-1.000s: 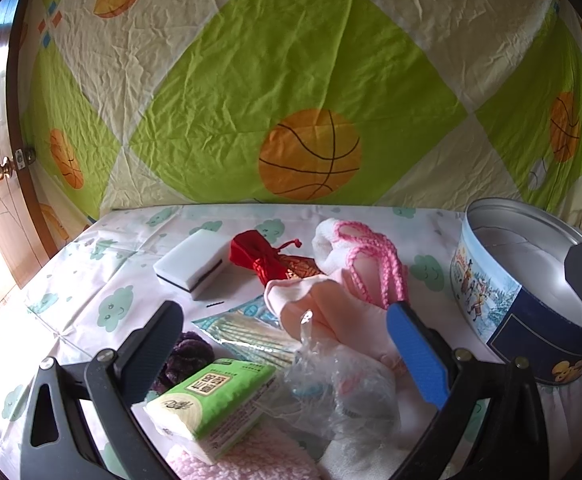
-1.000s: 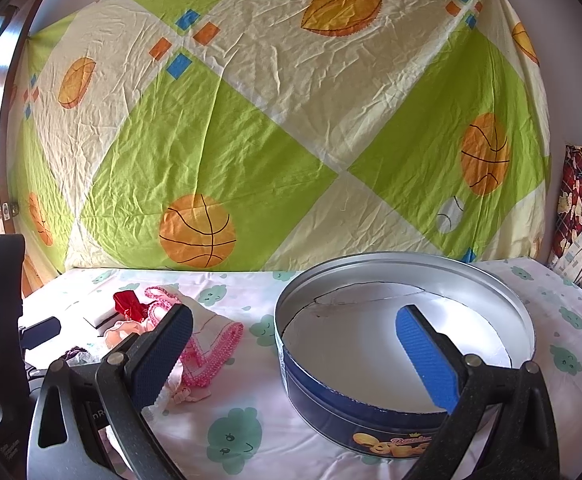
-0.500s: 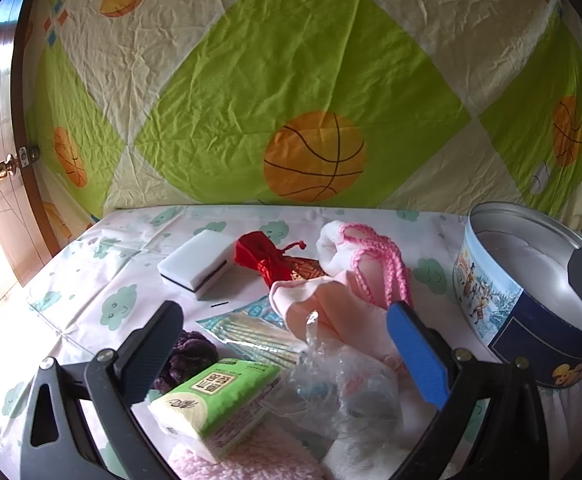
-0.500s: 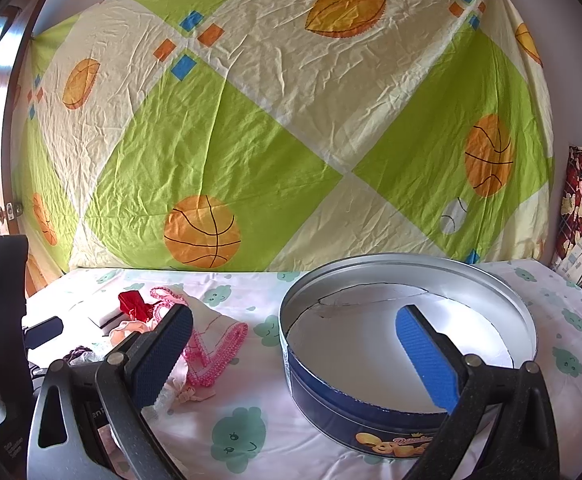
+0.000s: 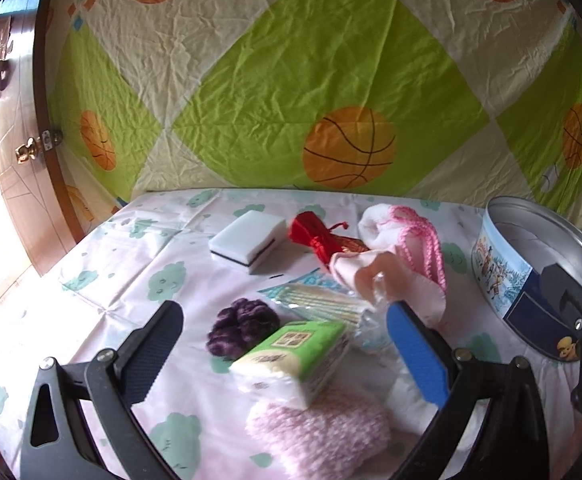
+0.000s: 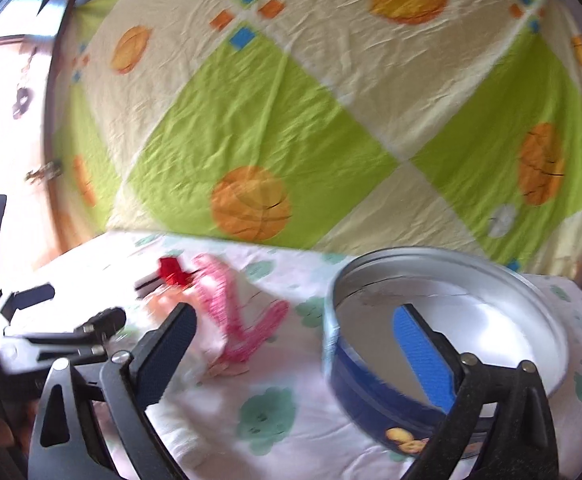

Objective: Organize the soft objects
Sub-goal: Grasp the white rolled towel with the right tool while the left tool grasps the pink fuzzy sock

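My left gripper [image 5: 285, 309] is open above a heap of soft things on the cloud-print cloth. A green tissue pack [image 5: 295, 354] and a purple scrunchie [image 5: 243, 326] lie between its fingers, untouched, with a fluffy pink sock [image 5: 319, 432] nearer. Beyond are a pink cloth [image 5: 395, 280], a pink-and-white knit [image 5: 405, 226], a red pouch [image 5: 317, 236] and a white sponge [image 5: 247, 240]. My right gripper [image 6: 295, 312] is wide and its jaws are closing; the near wall of the round tin [image 6: 443, 258] stands between them, and no pad presses on it.
A packet of cotton swabs [image 5: 319, 300] and crumpled clear plastic [image 5: 375, 332] lie in the heap. The tin [image 5: 503, 268] stands at the right with nothing seen in it. A basketball-print sheet [image 5: 331, 80] hangs behind, and a wooden door [image 5: 15, 152] is at the left.
The left gripper has drawn back and to the left, so the tissue pack, scrunchie and pink sock show more fully. The right view has tilted and blurred, and the tin sits lower right.
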Demonstrator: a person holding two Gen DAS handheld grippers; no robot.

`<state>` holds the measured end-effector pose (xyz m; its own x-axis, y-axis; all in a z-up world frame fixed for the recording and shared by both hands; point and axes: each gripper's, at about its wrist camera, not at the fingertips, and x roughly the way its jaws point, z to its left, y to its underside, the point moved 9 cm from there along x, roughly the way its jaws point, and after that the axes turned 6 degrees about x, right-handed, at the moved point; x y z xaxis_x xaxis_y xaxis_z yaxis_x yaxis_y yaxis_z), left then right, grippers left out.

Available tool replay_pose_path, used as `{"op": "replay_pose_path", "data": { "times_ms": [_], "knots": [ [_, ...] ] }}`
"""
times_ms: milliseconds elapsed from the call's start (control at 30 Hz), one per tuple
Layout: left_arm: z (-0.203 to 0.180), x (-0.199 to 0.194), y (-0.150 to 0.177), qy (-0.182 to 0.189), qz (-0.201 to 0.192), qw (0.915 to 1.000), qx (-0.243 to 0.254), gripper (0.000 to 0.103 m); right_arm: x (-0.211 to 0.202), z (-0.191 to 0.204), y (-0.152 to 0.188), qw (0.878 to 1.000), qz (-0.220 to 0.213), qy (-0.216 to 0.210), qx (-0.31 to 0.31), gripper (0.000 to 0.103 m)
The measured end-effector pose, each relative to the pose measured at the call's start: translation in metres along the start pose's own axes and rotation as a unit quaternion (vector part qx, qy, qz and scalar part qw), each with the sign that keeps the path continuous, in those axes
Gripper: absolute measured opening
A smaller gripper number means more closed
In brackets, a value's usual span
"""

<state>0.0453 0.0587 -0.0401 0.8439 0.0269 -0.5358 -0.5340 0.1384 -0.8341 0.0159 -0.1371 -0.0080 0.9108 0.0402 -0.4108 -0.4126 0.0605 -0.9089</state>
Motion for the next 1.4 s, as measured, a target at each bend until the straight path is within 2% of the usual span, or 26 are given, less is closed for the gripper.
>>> {"op": "replay_pose_path", "data": {
  "times_ms": [100,200,267,300,333,467,533,567,600,700,800,933,1000,1067,1200,1233,1367,1400],
  "knots": [
    [0.021,-0.008,0.009,-0.004,0.011,0.9999,0.006,0.103,0.008,0.027,0.018,0.996,0.053,-0.059,-0.036,0.085],
    [0.036,-0.016,0.020,-0.011,0.020,0.9996,0.014,0.103,0.013,0.054,0.041,0.985,0.110,-0.120,-0.064,0.080],
    [0.042,-0.020,0.029,-0.012,0.029,0.9992,0.026,0.103,0.017,0.066,0.056,0.977,0.140,-0.133,-0.088,0.069],
    [0.043,-0.021,0.033,-0.009,0.034,0.9989,0.029,0.103,0.018,0.070,0.062,0.974,0.150,-0.135,-0.100,0.060],
    [0.043,-0.022,0.037,-0.002,0.039,0.9988,0.031,0.103,0.020,0.074,0.068,0.971,0.163,-0.139,-0.112,0.057],
    [0.034,-0.022,0.047,0.030,0.052,0.9977,0.032,0.103,0.027,0.084,0.096,0.952,0.222,-0.164,-0.129,0.057],
    [0.023,-0.020,0.049,0.053,0.059,0.9963,0.033,0.103,0.031,0.085,0.104,0.947,0.244,-0.160,-0.135,0.055],
    [0.018,-0.019,0.050,0.061,0.065,0.9955,0.032,0.103,0.031,0.081,0.105,0.947,0.249,-0.155,-0.133,0.049],
    [0.014,-0.017,0.051,0.066,0.070,0.9949,0.031,0.103,0.030,0.079,0.105,0.947,0.251,-0.157,-0.127,0.039],
    [0.002,-0.014,0.053,0.078,0.078,0.9936,0.027,0.103,0.028,0.072,0.102,0.946,0.256,-0.153,-0.124,0.033],
    [-0.011,-0.009,0.055,0.095,0.093,0.9910,0.018,0.103,0.017,0.062,0.088,0.951,0.239,-0.161,-0.113,0.032],
    [-0.020,0.001,0.056,0.085,0.110,0.9903,0.011,0.103,-0.007,0.051,0.070,0.946,0.215,-0.227,-0.083,0.033],
    [-0.022,0.008,0.057,0.074,0.117,0.9903,0.006,0.103,-0.021,0.046,0.064,0.939,0.208,-0.268,-0.063,0.033],
    [-0.023,0.016,0.060,0.071,0.132,0.9887,-0.005,0.102,-0.031,0.044,0.059,0.934,0.201,-0.290,-0.051,0.033],
    [-0.030,0.029,0.070,0.080,0.161,0.9834,-0.020,0.088,-0.033,0.036,0.046,0.943,0.182,-0.277,-0.025,0.033],
    [-0.031,0.031,0.071,0.081,0.168,0.9823,-0.019,0.077,-0.029,0.034,0.044,0.946,0.178,-0.270,-0.020,0.033],
    [-0.031,0.028,0.069,0.096,0.153,0.9833,-0.023,0.053,-0.019,0.021,0.040,0.955,0.167,-0.244,-0.002,0.033],
    [-0.030,0.027,0.069,0.104,0.149,0.9828,-0.029,0.041,-0.018,0.019,0.038,0.958,0.163,-0.237,0.001,0.033]
  ]
}}
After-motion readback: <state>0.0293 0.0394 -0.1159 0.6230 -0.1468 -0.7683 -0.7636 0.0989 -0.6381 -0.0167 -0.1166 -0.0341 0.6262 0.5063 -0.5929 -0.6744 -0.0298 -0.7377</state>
